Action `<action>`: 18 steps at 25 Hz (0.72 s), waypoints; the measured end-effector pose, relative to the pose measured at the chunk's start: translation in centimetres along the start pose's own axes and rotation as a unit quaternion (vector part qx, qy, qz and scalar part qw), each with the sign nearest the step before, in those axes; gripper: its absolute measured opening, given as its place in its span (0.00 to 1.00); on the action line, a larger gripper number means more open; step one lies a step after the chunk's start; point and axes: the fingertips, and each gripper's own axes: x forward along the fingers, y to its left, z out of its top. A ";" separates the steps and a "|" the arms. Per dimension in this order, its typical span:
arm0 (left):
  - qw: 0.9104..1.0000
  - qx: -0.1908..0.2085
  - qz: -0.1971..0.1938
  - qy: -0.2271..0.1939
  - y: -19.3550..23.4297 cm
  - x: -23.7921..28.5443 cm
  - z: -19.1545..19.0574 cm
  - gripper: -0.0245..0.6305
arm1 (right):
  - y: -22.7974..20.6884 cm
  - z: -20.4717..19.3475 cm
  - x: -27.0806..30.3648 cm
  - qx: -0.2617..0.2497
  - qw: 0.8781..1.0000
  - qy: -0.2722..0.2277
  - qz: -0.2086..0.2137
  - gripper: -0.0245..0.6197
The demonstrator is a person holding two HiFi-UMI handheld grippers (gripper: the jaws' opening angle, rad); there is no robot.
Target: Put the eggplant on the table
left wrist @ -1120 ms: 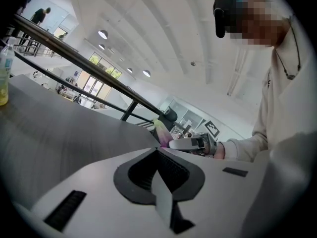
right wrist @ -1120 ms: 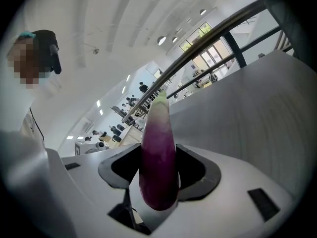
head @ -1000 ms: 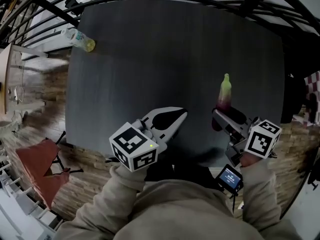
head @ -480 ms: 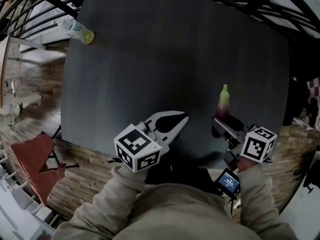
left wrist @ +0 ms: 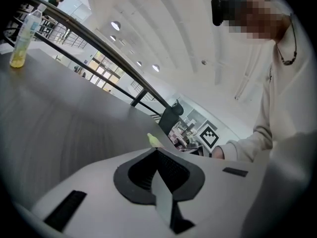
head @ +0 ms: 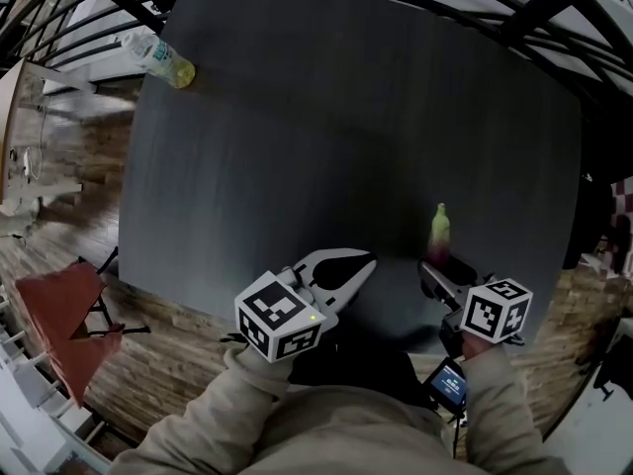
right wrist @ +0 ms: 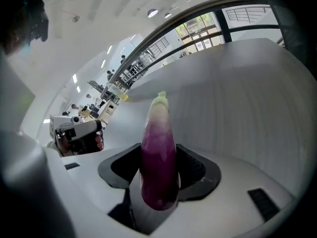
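Note:
My right gripper (head: 435,264) is shut on the eggplant (head: 439,234), a purple fruit with a pale green tip, low over the near right part of the dark table (head: 346,117). In the right gripper view the eggplant (right wrist: 158,152) stands between the black pads (right wrist: 193,170), tip pointing away over the tabletop. My left gripper (head: 368,259) hovers beside it on the left, over the table's near edge, jaws shut and empty. In the left gripper view the jaw tips (left wrist: 154,150) meet, and the eggplant's green tip (left wrist: 154,140) peeks just beyond them.
A plastic bottle (head: 158,57) with yellow liquid lies at the table's far left corner, also in the left gripper view (left wrist: 22,38). A red seat (head: 59,315) stands on the wooden floor to the left. Dark railings ring the table's far side.
Both grippers have sunk lower and nearer the table's front edge. The eggplant went with the right gripper, still held. The left jaws stayed shut.

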 end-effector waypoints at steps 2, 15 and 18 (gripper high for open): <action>1.000 -0.005 0.003 0.006 0.3 -0.1 -0.6 0.03 | -0.7 -0.7 0.2 0.002 1.000 0.009 -0.013 0.39; 1.000 -0.026 0.007 0.006 1.3 -0.8 -1.5 0.04 | -2.1 -2.8 1.7 -0.044 0.995 0.045 -0.077 0.39; 1.000 -0.027 0.006 0.007 1.2 -1.0 -1.7 0.03 | -2.6 -3.4 1.8 -0.040 0.994 0.052 -0.089 0.39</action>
